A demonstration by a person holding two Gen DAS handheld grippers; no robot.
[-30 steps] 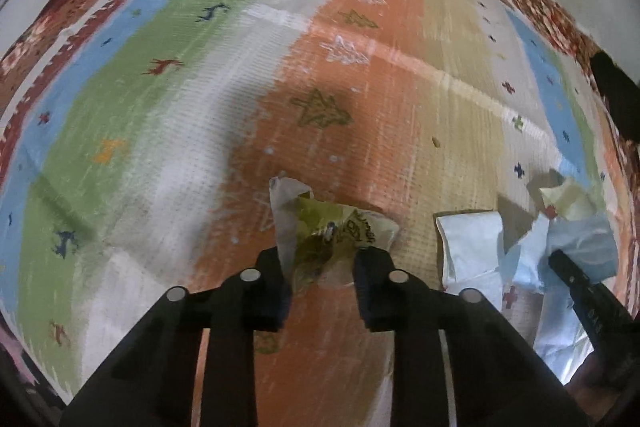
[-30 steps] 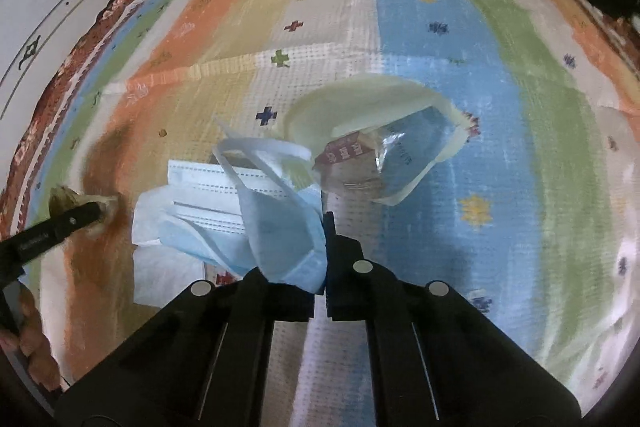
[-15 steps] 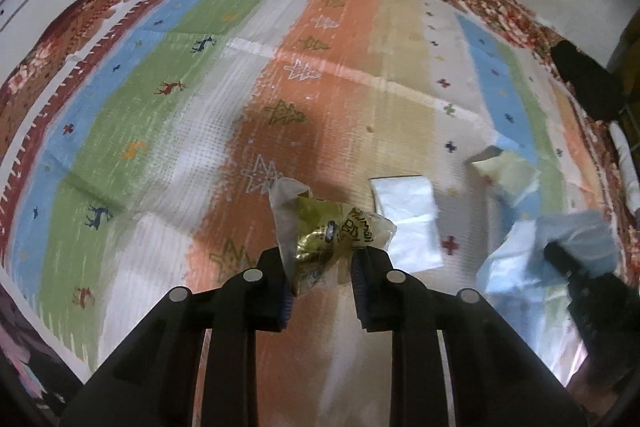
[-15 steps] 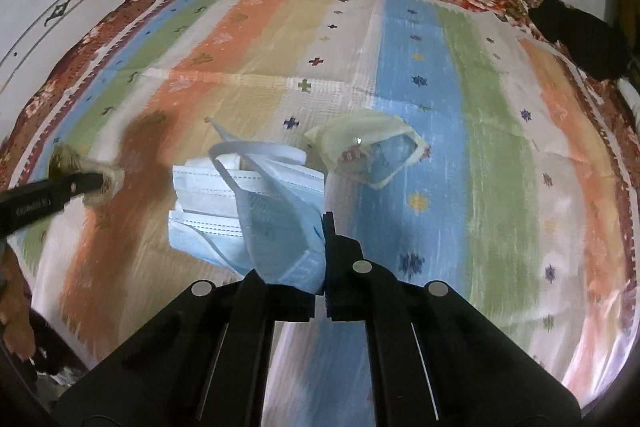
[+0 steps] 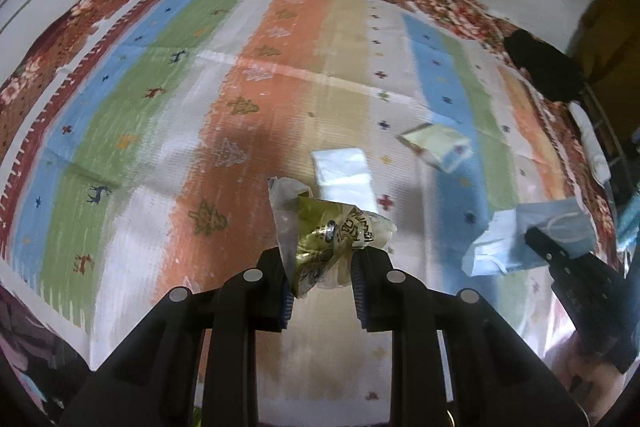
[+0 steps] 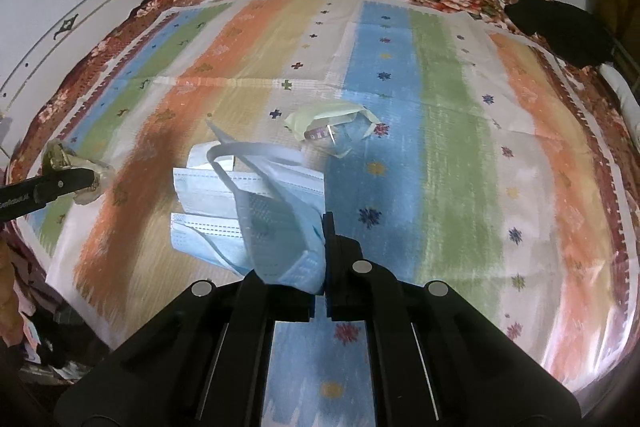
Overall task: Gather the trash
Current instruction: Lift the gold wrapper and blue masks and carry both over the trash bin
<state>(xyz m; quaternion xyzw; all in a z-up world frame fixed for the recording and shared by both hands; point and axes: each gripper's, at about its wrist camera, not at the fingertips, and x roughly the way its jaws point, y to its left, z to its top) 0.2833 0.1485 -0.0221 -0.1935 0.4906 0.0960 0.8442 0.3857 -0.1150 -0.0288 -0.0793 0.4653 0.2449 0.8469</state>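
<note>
Your left gripper [image 5: 322, 263] is squeezing a crumpled wrapper [image 5: 328, 235] between its fingers, up off the striped mat [image 5: 280, 75]. Your right gripper [image 6: 322, 259] is pinched tight on a blue mask [image 6: 276, 227], which hangs to the left of its tips. A pale bag [image 6: 332, 123] lies on the mat, farther ahead.

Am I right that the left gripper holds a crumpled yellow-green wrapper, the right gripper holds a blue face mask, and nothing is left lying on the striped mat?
Not quite. The grips are right: left gripper on the crumpled yellow-green wrapper, right gripper on the blue face mask. But the right wrist view shows a pale green plastic wrapper lying on the striped mat.
</note>
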